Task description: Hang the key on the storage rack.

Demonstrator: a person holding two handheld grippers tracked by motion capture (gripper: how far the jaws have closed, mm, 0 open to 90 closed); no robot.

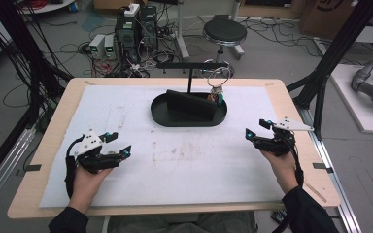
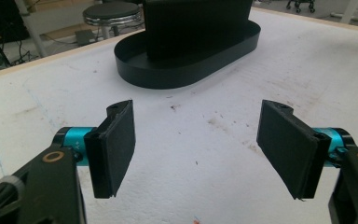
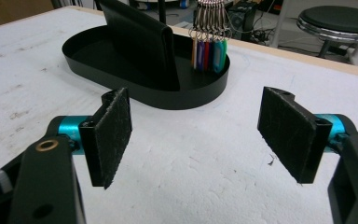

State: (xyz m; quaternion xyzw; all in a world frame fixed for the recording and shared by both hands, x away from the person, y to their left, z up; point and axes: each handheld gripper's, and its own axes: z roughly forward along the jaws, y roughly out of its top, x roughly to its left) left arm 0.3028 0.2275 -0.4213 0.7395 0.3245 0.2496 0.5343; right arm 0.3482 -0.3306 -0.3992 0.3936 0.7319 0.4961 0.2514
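Keys point(image 1: 217, 95) on a bunch of rings, with coloured tags, hang into the right end of the black oval tray point(image 1: 161, 112); in the right gripper view the tags point(image 3: 208, 54) dangle down to the tray floor, can't tell if they actually touch it. Rings go up toward the bar of the little black stand point(image 1: 190, 65) that rises from the back of the tray. Next to the keys, inside the tray, a black wallet-looking thing point(image 1: 188, 104) stands on its edge.

Tray sits toward the far edge of the white mat point(image 1: 141, 160), roughly mid-width.

Right gripper point(image 1: 259, 130) is near the mat's right edge, jaws spread wide with nothing in between, pads not pressing on anything. From its own camera the keys are ahead of it and well apart, lined up roughly with the gap between the pads point(image 3: 113, 135), with bare mat between.

Left gripper point(image 1: 118, 143) is over by the left edge, closer to the near side, jaws also released and wide, nothing held. Its camera looks at the tray's near wall point(image 2: 186, 70) across bare, slightly stained mat.

Mat lies on a wooden table point(image 1: 58, 128).
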